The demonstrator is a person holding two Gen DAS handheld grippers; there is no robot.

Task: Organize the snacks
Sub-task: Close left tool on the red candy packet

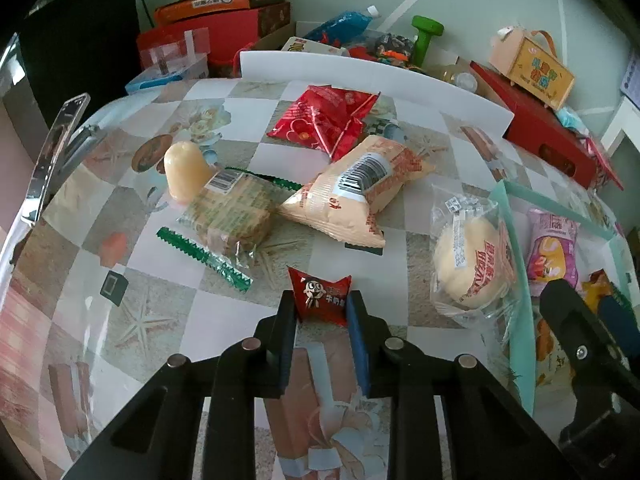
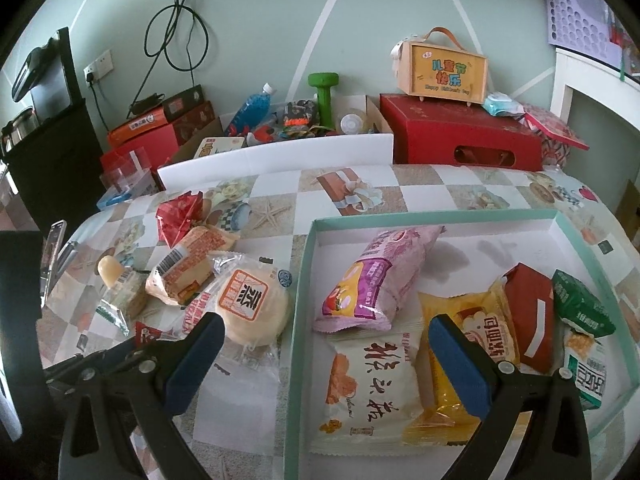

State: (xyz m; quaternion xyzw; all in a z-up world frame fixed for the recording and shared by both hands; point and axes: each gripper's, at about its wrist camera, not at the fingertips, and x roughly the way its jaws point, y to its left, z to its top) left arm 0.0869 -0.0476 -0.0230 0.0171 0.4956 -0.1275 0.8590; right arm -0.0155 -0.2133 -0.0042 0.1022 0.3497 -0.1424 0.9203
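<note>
The left tongs (image 1: 321, 307) are closed down tight on a small red candy packet (image 1: 320, 296) with a cartoon face, one blue pad pressing each side of it. The packet stands upright between the fingers, its lower edge at the checkered worktop (image 1: 160, 312). No earlier view shows how the jaws got there.

Taking that red candy packet as the landmark: just beyond it to the left lies a clear biscuit pack (image 1: 230, 216) with green serrated ends, and past that a pale jelly cup (image 1: 185, 174) stands upright. Straight beyond the packet a peach chip bag (image 1: 352, 192) lies barcode up, with a red foil snack bag (image 1: 326, 120) further back against it. To the packet's right, near it, a wrapped round bun (image 1: 470, 264) rests partly against the rim of a mint-green tray (image 1: 520, 312).

The right tongs (image 2: 326, 354) hang wide open and hold nothing, with one finger over the worktop beside the bun and the other over the tray (image 2: 304, 280). Inside the tray lie a pink snack bag (image 2: 376, 280), a white pastry packet (image 2: 372, 392), a yellow bread pack (image 2: 472, 320), a dark red packet (image 2: 528, 316) and a green packet (image 2: 580, 304)
</note>
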